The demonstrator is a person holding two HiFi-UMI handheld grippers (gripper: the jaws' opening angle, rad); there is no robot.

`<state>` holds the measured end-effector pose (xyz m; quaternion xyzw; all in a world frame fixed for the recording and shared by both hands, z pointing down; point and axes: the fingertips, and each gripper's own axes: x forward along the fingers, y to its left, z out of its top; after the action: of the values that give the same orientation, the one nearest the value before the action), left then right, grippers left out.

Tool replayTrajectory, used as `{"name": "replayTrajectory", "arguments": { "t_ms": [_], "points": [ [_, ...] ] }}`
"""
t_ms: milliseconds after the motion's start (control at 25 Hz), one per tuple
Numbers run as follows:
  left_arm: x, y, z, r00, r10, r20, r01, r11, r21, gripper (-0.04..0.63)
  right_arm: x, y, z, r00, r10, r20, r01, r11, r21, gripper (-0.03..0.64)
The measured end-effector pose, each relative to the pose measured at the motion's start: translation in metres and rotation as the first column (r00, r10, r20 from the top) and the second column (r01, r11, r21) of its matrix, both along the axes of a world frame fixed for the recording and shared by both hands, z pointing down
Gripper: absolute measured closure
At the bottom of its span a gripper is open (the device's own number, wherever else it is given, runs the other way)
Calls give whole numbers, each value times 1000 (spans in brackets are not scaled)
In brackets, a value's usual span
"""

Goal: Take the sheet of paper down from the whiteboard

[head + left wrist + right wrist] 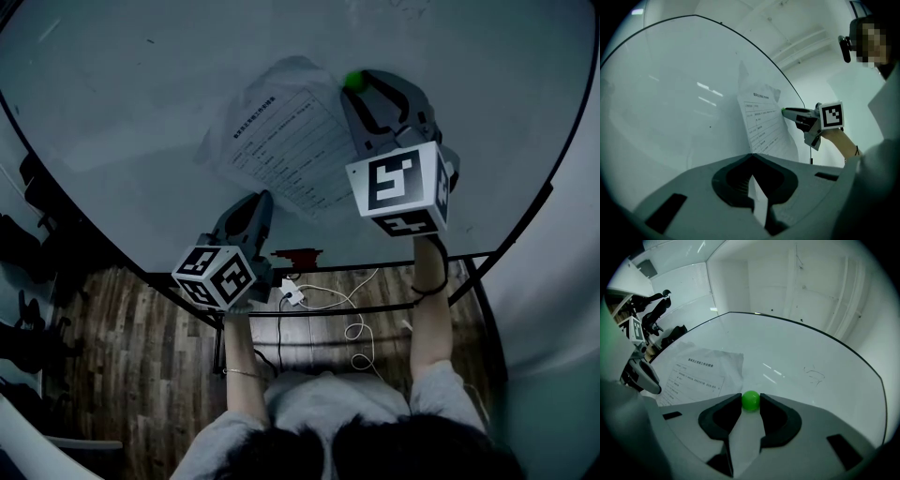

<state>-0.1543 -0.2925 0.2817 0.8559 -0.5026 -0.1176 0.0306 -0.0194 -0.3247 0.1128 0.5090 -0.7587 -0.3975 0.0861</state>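
Note:
A printed sheet of paper (286,141) lies crumpled against the whiteboard (141,94). My left gripper (261,197) is at the sheet's lower left edge. In the left gripper view its jaws (751,154) meet tip to tip on the paper's (764,126) bottom corner. My right gripper (356,82) is at the sheet's upper right corner, shut on a small green magnet (354,80). In the right gripper view the green magnet (750,400) sits pinched between the two tips, close to the board (811,362), with the paper (701,371) to its left.
A red object (295,255) rests on the board's black frame below the sheet. A white adaptor with cable (292,295) lies on the wooden floor. Dark chairs (28,225) stand at the left. A faint marker scribble (813,375) is on the board.

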Motion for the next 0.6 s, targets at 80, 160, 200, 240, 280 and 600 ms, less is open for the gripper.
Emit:
{"name": "replayTrajectory", "arguments": {
  "t_ms": [80,160,200,240,280,600],
  "points": [
    [-4,4,0,1000,-9,16,9,1000,-5,591,-2,3,-4,1000,-2,0,2,1000,5,495],
    [-6,7,-3,1000,-6,2,6,1000,-5,591,-4,5,-8,1000,-8,4,8,1000,8,495],
    [-7,7,-3,1000,-6,-5,6,1000,-5,591,-4,4,-9,1000,-12,7,12,1000,8,495],
    [-7,6,-3,1000,-9,-7,9,1000,-6,591,-4,3,-9,1000,-17,10,17,1000,7,494],
    [-8,6,-3,1000,-12,-9,11,1000,-8,591,-4,2,-8,1000,-24,15,24,1000,6,494],
    [-5,11,-3,999,-28,-25,28,1000,-10,591,-3,2,-8,994,-94,63,95,995,-13,489]
  ]
}}
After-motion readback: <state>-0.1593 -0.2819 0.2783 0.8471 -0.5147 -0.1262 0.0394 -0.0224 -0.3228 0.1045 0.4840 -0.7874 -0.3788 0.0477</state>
